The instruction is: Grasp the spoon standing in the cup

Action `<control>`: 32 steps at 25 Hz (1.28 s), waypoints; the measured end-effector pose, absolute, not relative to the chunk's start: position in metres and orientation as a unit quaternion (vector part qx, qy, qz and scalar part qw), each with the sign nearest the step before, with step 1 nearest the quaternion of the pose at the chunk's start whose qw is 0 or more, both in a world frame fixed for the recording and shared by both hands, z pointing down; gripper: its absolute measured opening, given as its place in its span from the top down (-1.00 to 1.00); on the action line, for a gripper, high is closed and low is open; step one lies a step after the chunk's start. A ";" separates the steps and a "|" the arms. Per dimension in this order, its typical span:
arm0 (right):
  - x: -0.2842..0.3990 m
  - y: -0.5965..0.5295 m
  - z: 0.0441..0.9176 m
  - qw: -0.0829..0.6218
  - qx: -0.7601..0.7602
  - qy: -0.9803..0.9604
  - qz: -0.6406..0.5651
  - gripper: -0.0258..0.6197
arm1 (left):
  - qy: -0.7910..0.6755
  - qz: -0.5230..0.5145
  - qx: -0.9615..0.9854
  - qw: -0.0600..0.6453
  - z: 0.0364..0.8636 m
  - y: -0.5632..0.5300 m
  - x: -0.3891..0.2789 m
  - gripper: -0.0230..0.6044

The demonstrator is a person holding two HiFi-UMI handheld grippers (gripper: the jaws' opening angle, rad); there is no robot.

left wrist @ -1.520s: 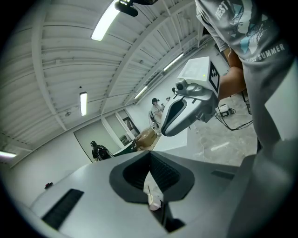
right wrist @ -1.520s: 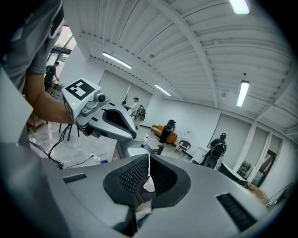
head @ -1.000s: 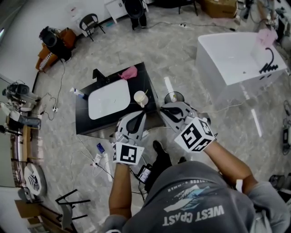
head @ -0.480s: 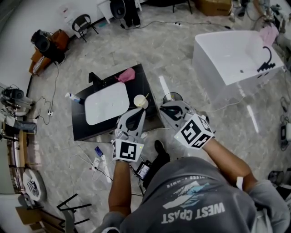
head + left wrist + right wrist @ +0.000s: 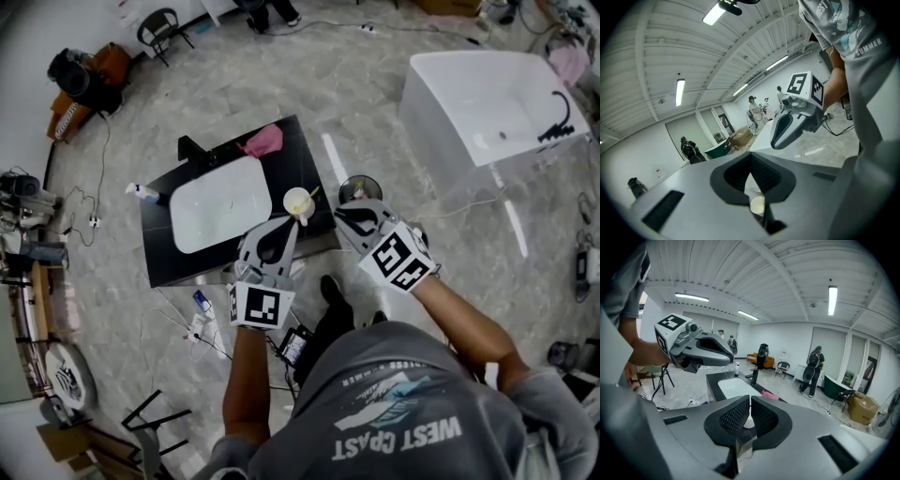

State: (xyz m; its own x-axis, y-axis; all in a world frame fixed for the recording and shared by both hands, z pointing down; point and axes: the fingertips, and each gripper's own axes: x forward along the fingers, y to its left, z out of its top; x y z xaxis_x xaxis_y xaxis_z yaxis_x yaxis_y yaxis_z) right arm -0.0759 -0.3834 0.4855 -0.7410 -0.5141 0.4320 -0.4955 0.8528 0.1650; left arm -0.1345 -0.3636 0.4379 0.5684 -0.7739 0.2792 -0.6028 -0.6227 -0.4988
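Note:
A pale paper cup (image 5: 298, 202) stands on the black counter (image 5: 305, 150) at the front right corner of the white basin, with a thin spoon (image 5: 310, 194) leaning out of it to the right. My left gripper (image 5: 290, 223) hangs just short of the cup, jaws together and empty. My right gripper (image 5: 339, 215) is to the cup's right, shut and empty. The left gripper view shows the cup (image 5: 758, 205) low between the left gripper's (image 5: 751, 157) pads, and the right gripper (image 5: 787, 126) ahead. In the right gripper view the cup (image 5: 748, 423) peeks through the right gripper's (image 5: 750, 403) narrow slit.
A white basin (image 5: 220, 216) fills the counter, with a black faucet (image 5: 194, 150), a pink cloth (image 5: 264, 141) and a small bottle (image 5: 143, 192) around it. A round bin (image 5: 360, 190) stands on the floor by the counter's right edge. A white bathtub (image 5: 487, 103) sits far right.
Both grippers have come forward and down toward the counter, so the cup now sits closer to their tips. The jaws of both look the same as before.

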 end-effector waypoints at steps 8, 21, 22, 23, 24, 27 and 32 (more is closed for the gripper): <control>-0.096 -0.427 0.547 0.256 0.287 -0.921 0.057 0.82 | 0.393 -0.246 -0.873 0.150 0.462 -0.394 -0.162 0.92; -0.111 -0.466 0.671 0.279 0.311 -0.878 0.233 0.55 | 0.391 -0.248 -0.882 0.087 0.516 -0.429 -0.199 0.92; -0.114 -0.469 0.678 0.277 0.312 -0.875 0.245 0.55 | 0.391 -0.247 -0.883 0.084 0.520 -0.431 -0.201 0.92; -0.116 -0.471 0.684 0.274 0.313 -0.873 0.255 0.54 | 0.390 -0.247 -0.883 0.080 0.525 -0.434 -0.203 0.92; -0.119 -0.473 0.690 0.271 0.315 -0.870 0.264 0.54 | 0.389 -0.247 -0.884 0.077 0.529 -0.436 -0.205 0.92; -0.128 -0.478 0.702 0.263 0.322 -0.865 0.281 0.53 | 0.383 -0.249 -0.887 0.066 0.540 -0.439 -0.209 0.92; -0.137 -0.490 0.715 0.253 0.339 -0.854 0.303 0.50 | 0.372 -0.240 -0.895 0.054 0.552 -0.447 -0.211 0.92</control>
